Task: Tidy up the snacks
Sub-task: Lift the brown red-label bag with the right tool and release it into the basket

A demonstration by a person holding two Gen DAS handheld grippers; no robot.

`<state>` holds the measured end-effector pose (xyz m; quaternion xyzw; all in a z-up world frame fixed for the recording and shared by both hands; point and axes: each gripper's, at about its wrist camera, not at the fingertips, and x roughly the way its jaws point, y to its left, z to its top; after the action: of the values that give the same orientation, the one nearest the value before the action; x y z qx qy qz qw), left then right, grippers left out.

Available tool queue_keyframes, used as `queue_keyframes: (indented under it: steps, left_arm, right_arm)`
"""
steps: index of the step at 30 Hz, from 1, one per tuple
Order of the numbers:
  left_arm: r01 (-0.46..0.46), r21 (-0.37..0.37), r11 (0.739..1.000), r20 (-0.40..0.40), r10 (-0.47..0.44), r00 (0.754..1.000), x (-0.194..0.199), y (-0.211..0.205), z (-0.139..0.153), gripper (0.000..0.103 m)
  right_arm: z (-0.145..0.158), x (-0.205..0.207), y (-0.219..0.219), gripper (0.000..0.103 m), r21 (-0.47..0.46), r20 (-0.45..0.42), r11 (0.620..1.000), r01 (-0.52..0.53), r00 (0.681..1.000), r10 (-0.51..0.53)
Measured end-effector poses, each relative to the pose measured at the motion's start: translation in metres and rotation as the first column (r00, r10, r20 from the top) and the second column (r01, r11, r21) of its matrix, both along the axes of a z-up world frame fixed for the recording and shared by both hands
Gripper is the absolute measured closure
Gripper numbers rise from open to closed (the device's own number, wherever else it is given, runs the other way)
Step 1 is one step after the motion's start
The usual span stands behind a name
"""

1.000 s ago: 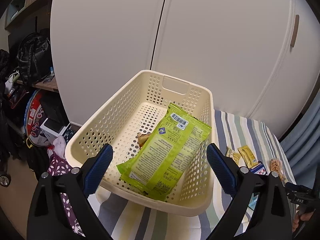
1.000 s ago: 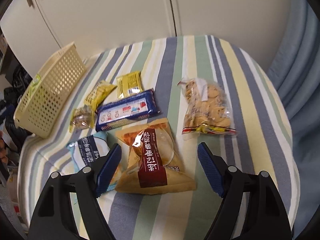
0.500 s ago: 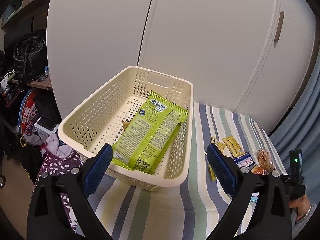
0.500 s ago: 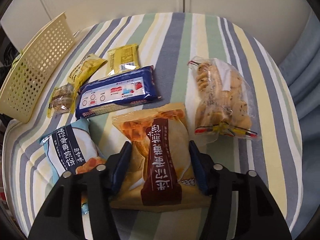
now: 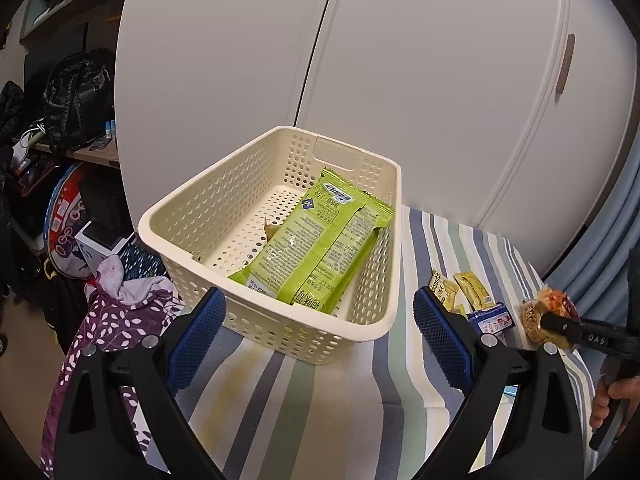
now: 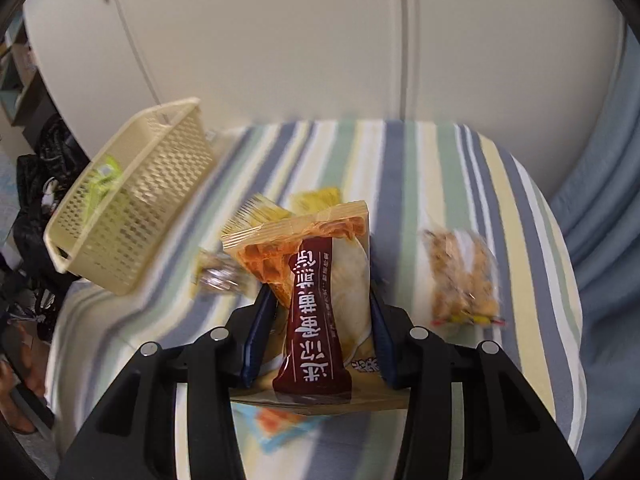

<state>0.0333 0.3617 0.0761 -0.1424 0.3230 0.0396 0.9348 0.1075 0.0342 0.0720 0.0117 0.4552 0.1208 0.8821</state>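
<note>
Seen only from the left wrist: inside of the cream perforated plastic basket (image 5: 362, 326), with a glossy green packet (image 5: 316, 248) lying slantwise against its right wall and a small brownish wrapper (image 5: 270, 231) peeking out beneath. Left gripper (image 5: 318, 342) spread wide, nothing between its blue ribbed pads (image 5: 196, 336), hovering just short of the basket's near rim, over the striped cloth (image 5: 320, 408).

Seen only from the right wrist: right gripper (image 6: 316, 344) pinching the orange-and-maroon pillow bag (image 6: 320, 280), crinkled film bunched between the fingers, raised off the cloth and standing upright. Beyond, blurred: basket (image 6: 120, 216) to the left, yellow sachets (image 6: 260, 216), a clear bag of biscuits (image 6: 464, 280) to the right, a blue-edged packet (image 6: 280, 428) underneath
</note>
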Motion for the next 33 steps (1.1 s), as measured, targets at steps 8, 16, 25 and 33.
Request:
queue_keyframes:
  steps: [8,16,25,33]
  left_arm:
    - [-0.039,0.005,0.999,0.018,0.039,0.999,-0.024,0.006,-0.012,0.007]
    - [-0.031,0.002,1.0,0.058,0.03,0.998,-0.042,-0.001,-0.02,0.007]
    - [-0.039,-0.05,0.998,0.085,0.044,0.995,-0.049,0.011,-0.021,0.007]
    - [-0.031,-0.07,0.997,0.09,0.037,0.995,-0.05,0.014,-0.023,0.007]
  right_arm:
    - [0.044,0.01,0.089,0.058,0.07,0.071,0.988,-0.136,0.989,0.131]
    - [0.06,0.027,0.183,0.058,0.064,0.115,0.966,-0.251,0.963,0.242]
    - [0.044,0.057,0.247,0.058,0.078,0.08,0.96,-0.269,0.962,0.263]
    - [0.036,0.079,0.278,0.032,0.189,0.029,0.936,-0.298,0.954,0.298]
